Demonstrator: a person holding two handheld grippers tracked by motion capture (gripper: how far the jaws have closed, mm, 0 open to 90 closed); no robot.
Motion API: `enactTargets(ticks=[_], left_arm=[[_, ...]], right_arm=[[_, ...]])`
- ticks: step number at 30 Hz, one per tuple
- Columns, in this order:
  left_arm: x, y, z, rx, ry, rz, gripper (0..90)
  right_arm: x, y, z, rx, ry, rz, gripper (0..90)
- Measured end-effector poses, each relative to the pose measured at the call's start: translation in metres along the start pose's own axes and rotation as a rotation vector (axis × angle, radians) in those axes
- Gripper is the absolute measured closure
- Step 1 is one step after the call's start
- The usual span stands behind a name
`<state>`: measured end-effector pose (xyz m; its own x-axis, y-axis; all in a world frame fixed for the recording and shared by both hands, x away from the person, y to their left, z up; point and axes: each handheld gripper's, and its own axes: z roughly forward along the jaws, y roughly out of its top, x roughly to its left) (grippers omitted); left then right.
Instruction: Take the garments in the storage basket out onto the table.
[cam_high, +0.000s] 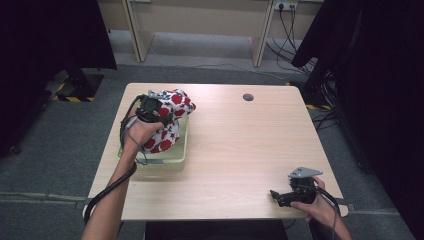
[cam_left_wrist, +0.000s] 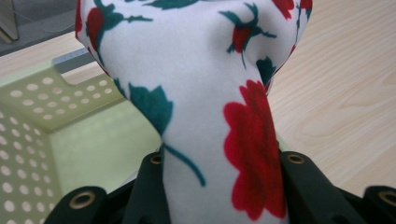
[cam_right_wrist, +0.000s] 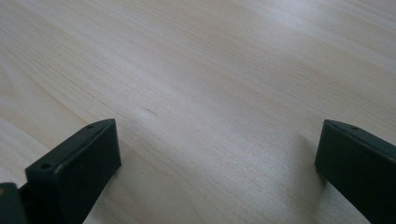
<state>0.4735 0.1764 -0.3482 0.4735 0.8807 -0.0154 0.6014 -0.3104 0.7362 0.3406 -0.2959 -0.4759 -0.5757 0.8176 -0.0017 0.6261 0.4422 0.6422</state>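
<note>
Bunching floral cloth (cam_left_wrist: 219, 107) between left fingers (cam_left_wrist: 149, 186)

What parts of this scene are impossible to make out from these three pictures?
- High view: the floor of the green basket is covered by the flowered cloth and the left gripper.
- Left gripper view: the cloth runs past the top edge, so its full shape is unknown; the bunched cloth also hides the jaws' inner faces.
- Right gripper view: the right gripper has its open jaws cut off by the picture's edges.
</note>
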Motion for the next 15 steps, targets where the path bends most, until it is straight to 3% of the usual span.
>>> enactTargets(ticks=[4, 15], left_arm=[[-0.004, 0.003, -0.002, -0.011, -0.021, -0.003, 69.1], [-0.026, 0.02, -0.01, -0.04, -0.068, 0.044, 69.1]], right_arm=[[0.0, 0.001, 0.0, 0.003, 0.0, -0.001, 0.3], [0.0, 0.0, 0.0, 0.002, 0.002, -0.002, 0.3]])
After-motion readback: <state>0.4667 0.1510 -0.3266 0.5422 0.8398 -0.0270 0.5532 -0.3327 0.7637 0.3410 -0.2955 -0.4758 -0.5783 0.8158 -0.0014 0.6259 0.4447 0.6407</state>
